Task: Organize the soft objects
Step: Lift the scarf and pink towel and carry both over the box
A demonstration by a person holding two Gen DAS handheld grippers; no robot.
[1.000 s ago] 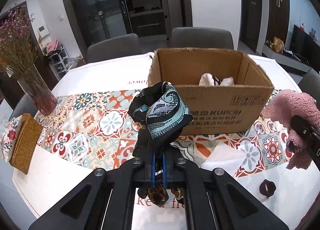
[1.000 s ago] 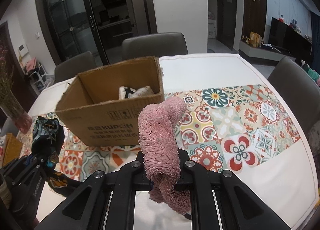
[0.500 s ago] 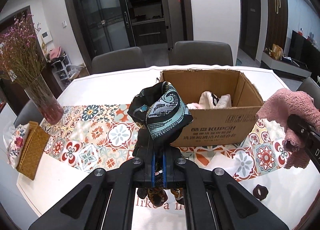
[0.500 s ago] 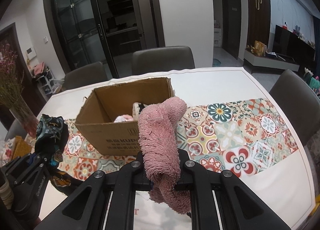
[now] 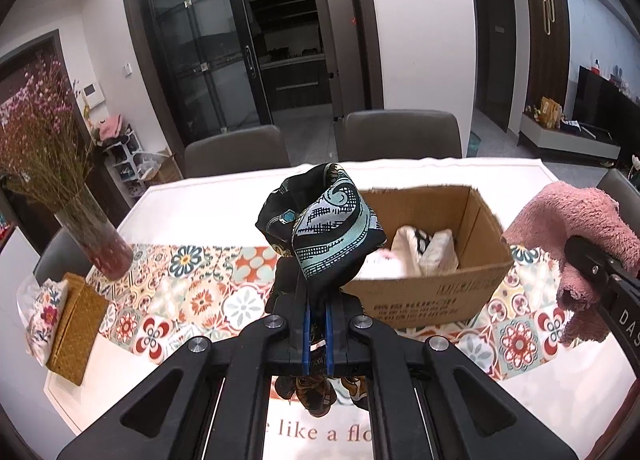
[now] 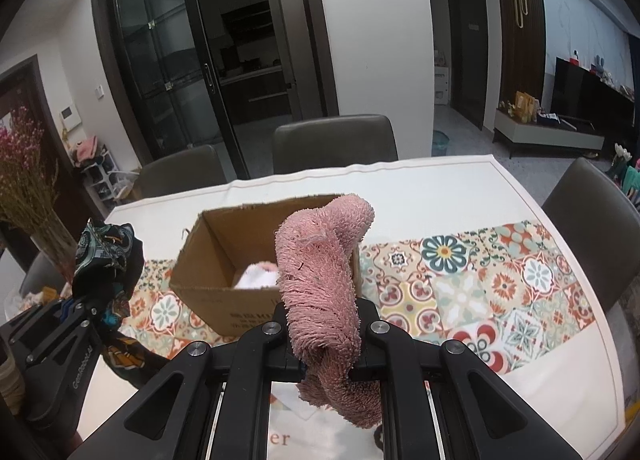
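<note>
My left gripper (image 5: 316,324) is shut on a black and teal patterned scarf (image 5: 324,228), held above the table to the left of an open cardboard box (image 5: 440,292). The box holds white and pink cloths (image 5: 424,252). My right gripper (image 6: 324,340) is shut on a fluffy pink towel (image 6: 320,284), held above the table in front of the box (image 6: 212,284). The towel also shows at the right edge of the left wrist view (image 5: 576,228). The scarf and left gripper show at the left of the right wrist view (image 6: 104,260).
A patterned runner (image 5: 192,284) crosses the white table. A glass vase of dried pink flowers (image 5: 92,236) and a woven tissue box (image 5: 76,328) stand at the left. Grey chairs (image 6: 336,144) line the far side, another at the right (image 6: 596,228).
Both grippers have risen with their cloths, so the box sits lower and its inside shows more. Neither grip has changed.
</note>
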